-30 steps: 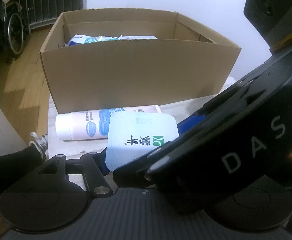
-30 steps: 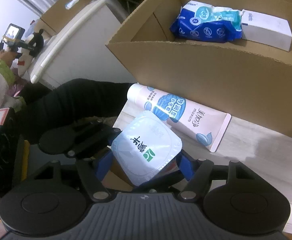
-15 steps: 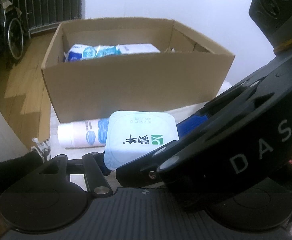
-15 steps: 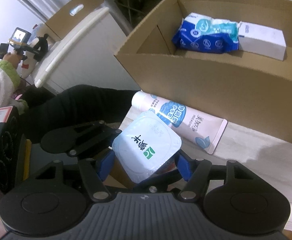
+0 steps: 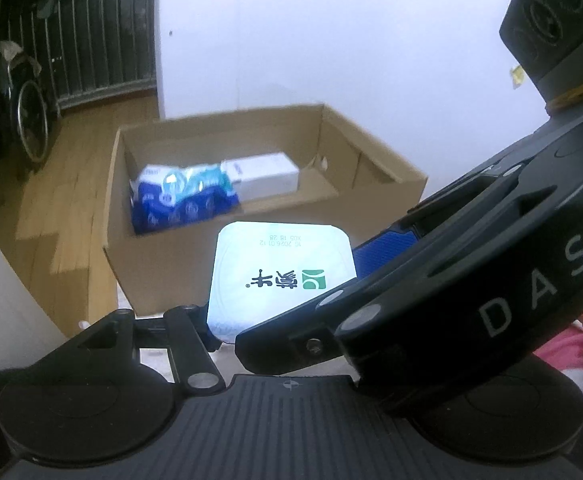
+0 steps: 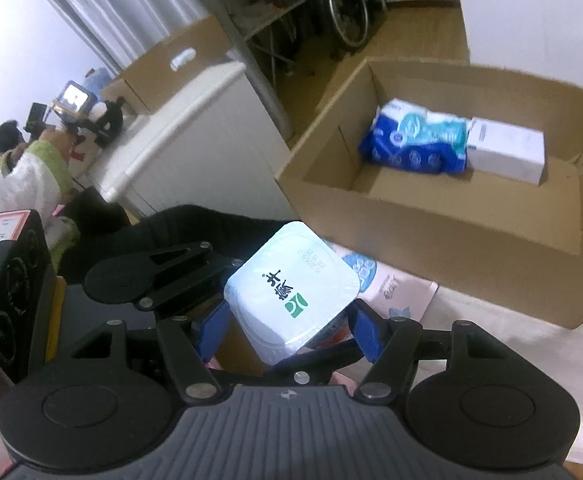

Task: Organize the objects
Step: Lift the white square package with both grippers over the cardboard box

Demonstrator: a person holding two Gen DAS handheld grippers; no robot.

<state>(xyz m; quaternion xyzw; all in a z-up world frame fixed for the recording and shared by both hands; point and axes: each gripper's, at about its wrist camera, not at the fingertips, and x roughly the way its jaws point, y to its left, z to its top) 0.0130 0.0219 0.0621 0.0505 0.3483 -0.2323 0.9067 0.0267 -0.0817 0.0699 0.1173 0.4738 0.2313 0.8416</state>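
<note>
A white yogurt cup with a foil lid (image 5: 279, 276) (image 6: 291, 292) is held in the air in front of an open cardboard box (image 5: 163, 256) (image 6: 451, 240). My right gripper (image 6: 287, 328) is shut on the cup, blue pads on both its sides. My left gripper (image 5: 283, 296) also closes on the cup; the right gripper's body covers its right finger. In the box lie a blue wipes pack (image 5: 183, 196) (image 6: 411, 144) and a white carton (image 5: 263, 174) (image 6: 507, 156). A white tube (image 6: 387, 288) lies on the table before the box.
A white cabinet (image 6: 195, 132) stands to the left of the table. A person in a white and green top (image 6: 35, 168) sits far left. A wheelchair (image 5: 27, 112) and a railing stand on the wooden floor behind the box.
Both grippers have risen with the yogurt cup. The view now looks down into the box, and the tube has dropped below the cup.
</note>
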